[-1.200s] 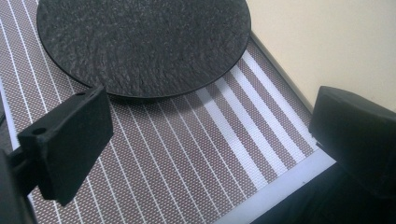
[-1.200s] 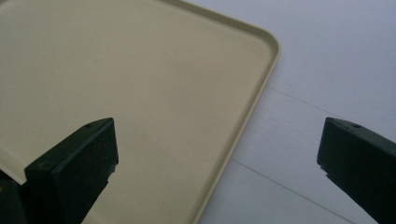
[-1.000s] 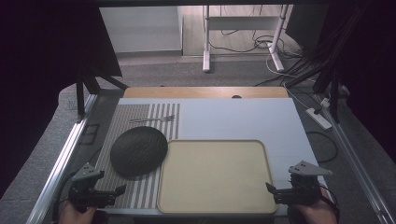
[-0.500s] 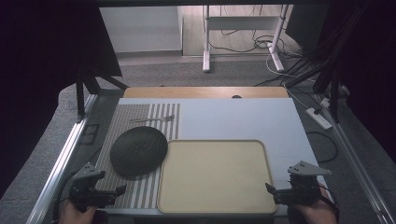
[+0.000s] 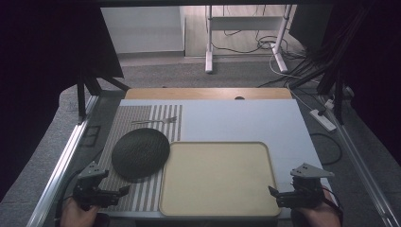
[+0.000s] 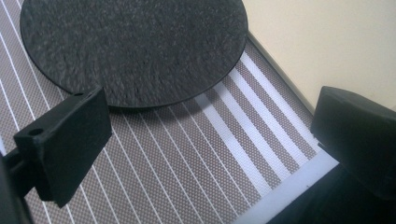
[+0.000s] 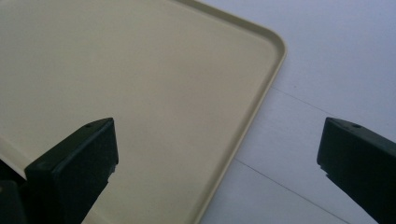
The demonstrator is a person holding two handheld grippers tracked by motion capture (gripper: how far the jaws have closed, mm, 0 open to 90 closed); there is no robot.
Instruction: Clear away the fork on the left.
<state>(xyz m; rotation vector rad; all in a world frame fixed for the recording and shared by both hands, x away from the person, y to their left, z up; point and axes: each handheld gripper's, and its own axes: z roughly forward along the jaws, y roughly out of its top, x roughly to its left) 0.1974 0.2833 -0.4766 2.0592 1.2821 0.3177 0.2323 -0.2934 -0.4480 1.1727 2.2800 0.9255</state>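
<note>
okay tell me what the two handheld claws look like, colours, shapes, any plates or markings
Both are black two-jaw tools. The left claw and right claw each carry a grey three-cornered plate on top. Their jaws are flat, blocky black pads, each with a small round hole near its tip. I see no markings or sleeves.

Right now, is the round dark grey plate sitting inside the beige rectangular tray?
No, the round dark grey plate lies on the striped placemat, left of the beige rectangular tray.

Lab, dark curtains (image 5: 42, 71), floor cables (image 5: 265, 45)
</note>
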